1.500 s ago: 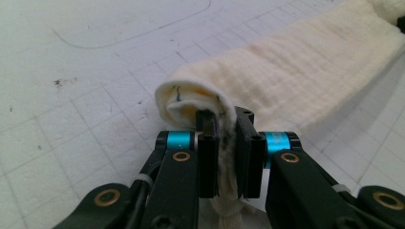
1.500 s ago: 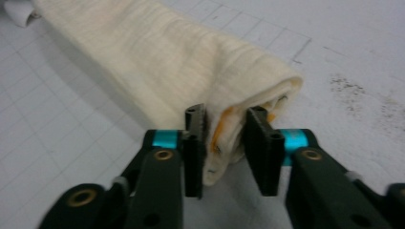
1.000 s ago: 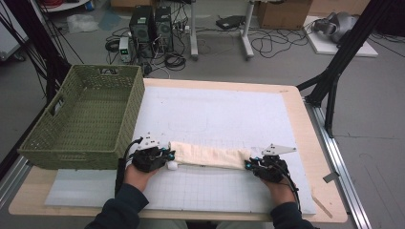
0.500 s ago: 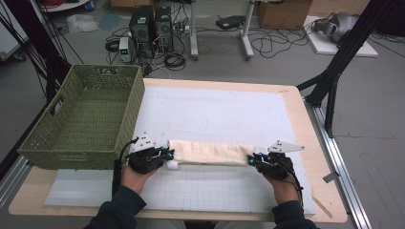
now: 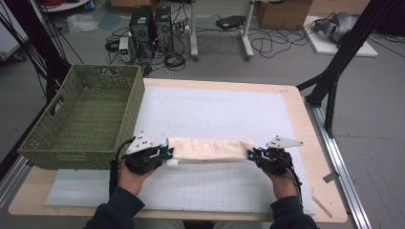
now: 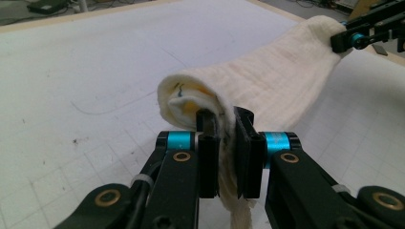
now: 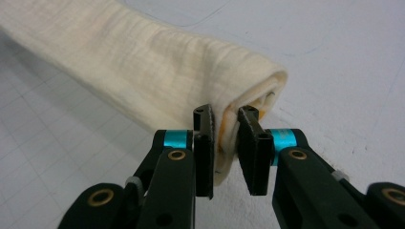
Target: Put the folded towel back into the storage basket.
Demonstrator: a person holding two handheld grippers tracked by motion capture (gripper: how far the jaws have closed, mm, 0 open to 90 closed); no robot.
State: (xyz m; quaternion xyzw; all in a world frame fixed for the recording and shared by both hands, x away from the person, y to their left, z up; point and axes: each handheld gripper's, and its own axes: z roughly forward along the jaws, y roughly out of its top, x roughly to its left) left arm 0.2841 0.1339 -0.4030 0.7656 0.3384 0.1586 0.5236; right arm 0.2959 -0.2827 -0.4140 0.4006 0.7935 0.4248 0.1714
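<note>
On one white table mat (image 5: 215,114), two claws, left claw (image 5: 165,153) and right claw (image 5: 251,154), each clench one cream cloth (image 5: 210,149) beside one green basket (image 5: 83,119).

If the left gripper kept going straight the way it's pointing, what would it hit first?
Likely the right gripper: the left gripper points along the cream cloth it clamps, whose far end the other one holds. Depth is hard to judge.

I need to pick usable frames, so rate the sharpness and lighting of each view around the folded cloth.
High view: even, soft light, mild blur, faint shadow under the cloth on the white mat. Left gripper view: jaws and near cloth end sharp, far end soft. Right gripper view: cloth weave crisp at the jaws, blurring toward the top left; no glare.
</note>
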